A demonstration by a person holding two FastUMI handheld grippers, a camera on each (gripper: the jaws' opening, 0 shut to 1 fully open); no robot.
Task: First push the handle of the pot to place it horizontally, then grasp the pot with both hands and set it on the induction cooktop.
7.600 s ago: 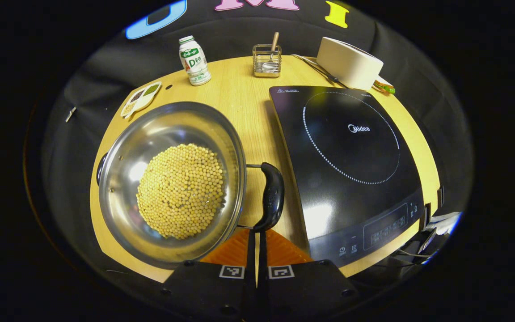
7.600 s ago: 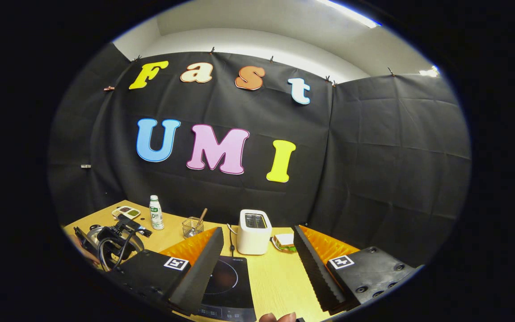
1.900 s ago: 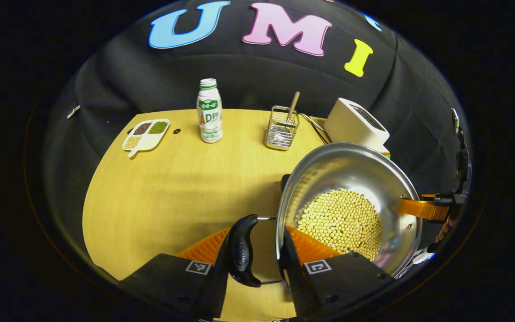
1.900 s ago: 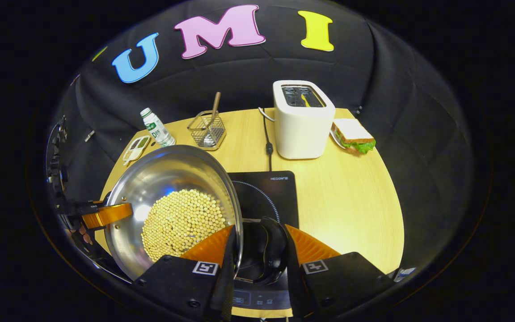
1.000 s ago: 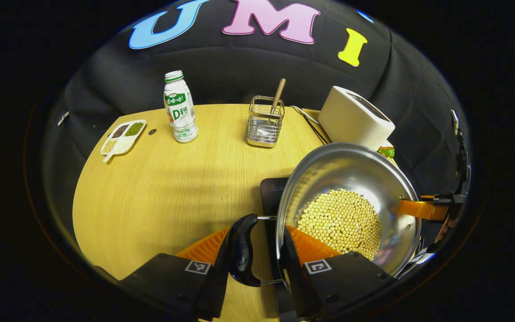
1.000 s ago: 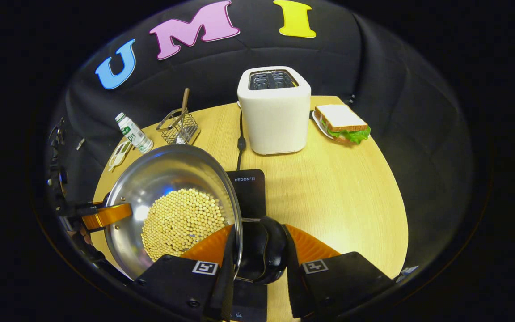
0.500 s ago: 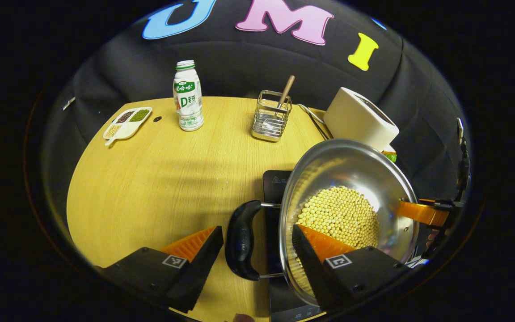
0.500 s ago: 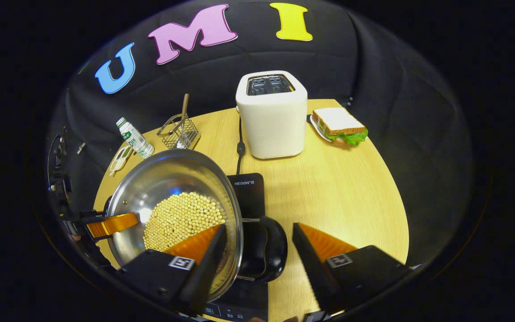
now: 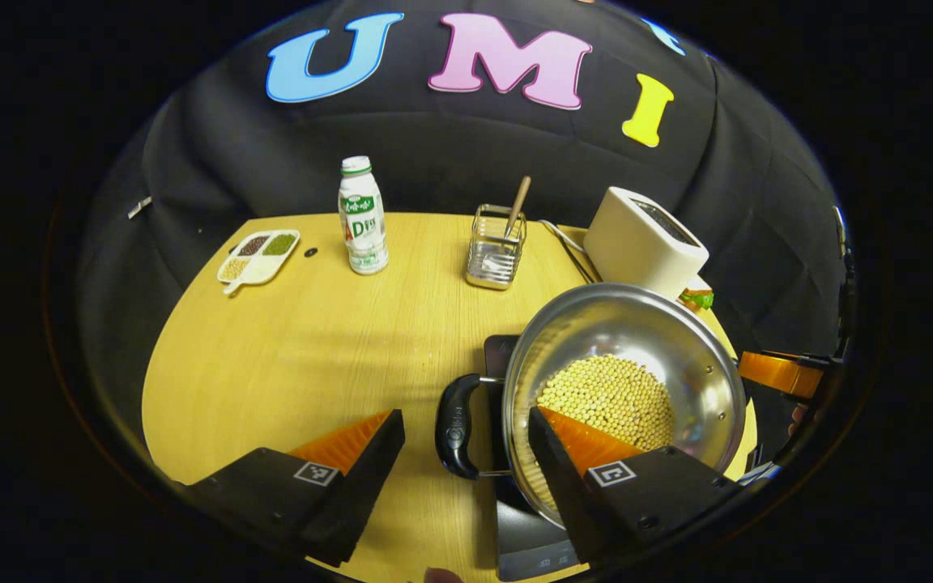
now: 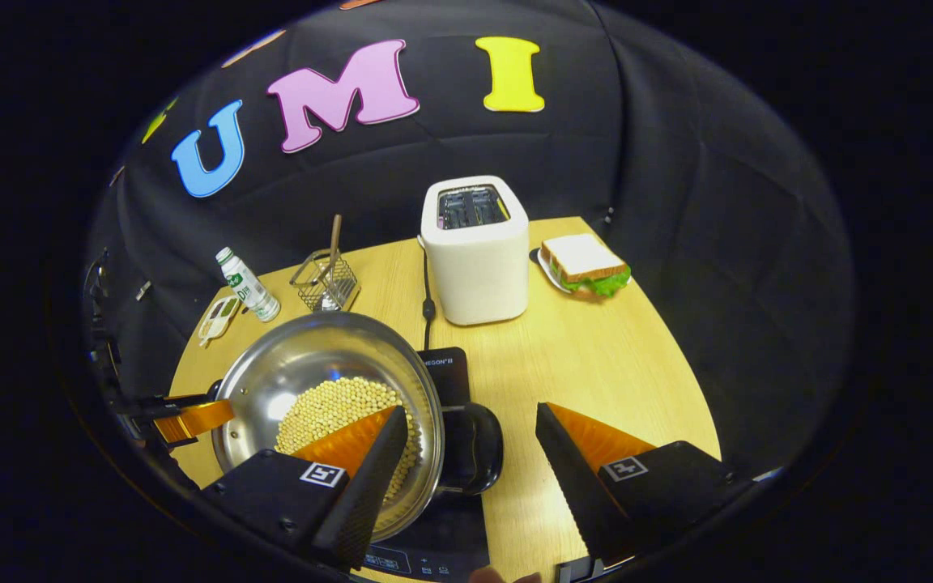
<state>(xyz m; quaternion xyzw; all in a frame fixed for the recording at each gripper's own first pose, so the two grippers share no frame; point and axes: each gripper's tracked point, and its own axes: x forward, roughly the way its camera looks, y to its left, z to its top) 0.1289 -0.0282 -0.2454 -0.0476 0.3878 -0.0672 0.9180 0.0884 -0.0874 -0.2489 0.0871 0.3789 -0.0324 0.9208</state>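
Observation:
The steel pot (image 9: 628, 328), holding yellow beans (image 9: 608, 397), sits on the black induction cooktop (image 9: 501, 350). In the left gripper view its black side handle (image 9: 455, 425) lies between my left gripper's (image 9: 465, 419) spread fingers, untouched; that gripper is open. In the right gripper view the pot (image 10: 304, 356) stands on the cooktop (image 10: 449, 372), and its other black handle (image 10: 475, 449) lies between the parted fingers of my right gripper (image 10: 471, 414), also open. Each gripper appears beyond the pot in the other's view: the right gripper (image 9: 782, 372) and the left gripper (image 10: 187, 417).
At the back of the round wooden table (image 9: 296, 348) stand a drink bottle (image 9: 363, 217), a wire holder with a spoon (image 9: 495, 255), a white toaster (image 10: 475, 251) with its cord, and a sandwich on a plate (image 10: 584, 265). A divided dish (image 9: 258, 255) lies far left.
Both grippers, shut on the pot's handles a second ago, have opened and drawn back slightly. The pot has come down onto the cooktop and stays there.

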